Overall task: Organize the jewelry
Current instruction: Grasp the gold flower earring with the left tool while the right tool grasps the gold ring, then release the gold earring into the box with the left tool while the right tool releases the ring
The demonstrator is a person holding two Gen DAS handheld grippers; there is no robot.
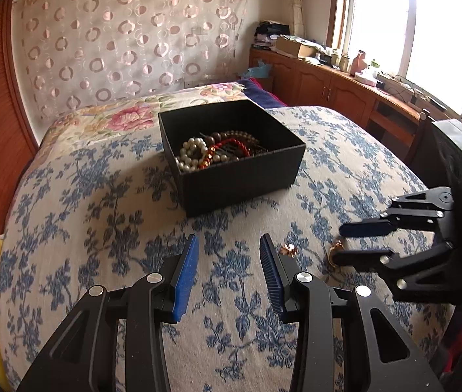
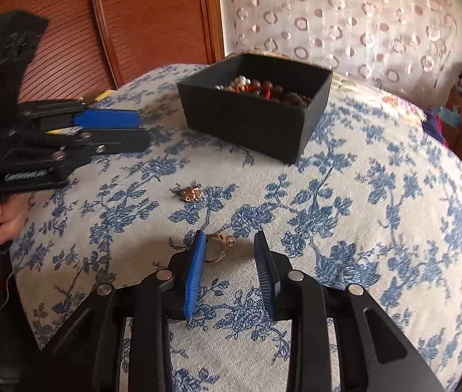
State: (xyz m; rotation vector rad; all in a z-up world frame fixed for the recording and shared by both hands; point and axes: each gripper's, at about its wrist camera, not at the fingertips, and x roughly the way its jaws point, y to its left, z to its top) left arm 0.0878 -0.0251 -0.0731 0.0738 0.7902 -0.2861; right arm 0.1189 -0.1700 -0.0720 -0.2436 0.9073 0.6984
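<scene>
Right hand-held gripper (image 2: 229, 245) agape astride gold ring (image 2: 219, 245), ring ungripped

a box (image 1: 231, 153) sits on the bed (image 1: 100, 228), holding beads (image 1: 195, 155); nearer lie a brooch (image 2: 191, 193) and ring (image 2: 219, 245).

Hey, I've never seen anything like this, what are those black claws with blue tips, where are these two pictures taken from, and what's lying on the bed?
The claws are hand-held grippers, one in each of a person's hands, each carrying a camera that looks along its fingers. One picture comes from the left gripper, the other from the right gripper; each also shows the other from the side. Both are open and hold nothing. On the blue-flowered bedspread stands an open black box with bead bracelets inside. Two loose pieces lie in front of it: a small rose-gold ornament and a gold ring, which sits just ahead of the right gripper's fingers.
</scene>
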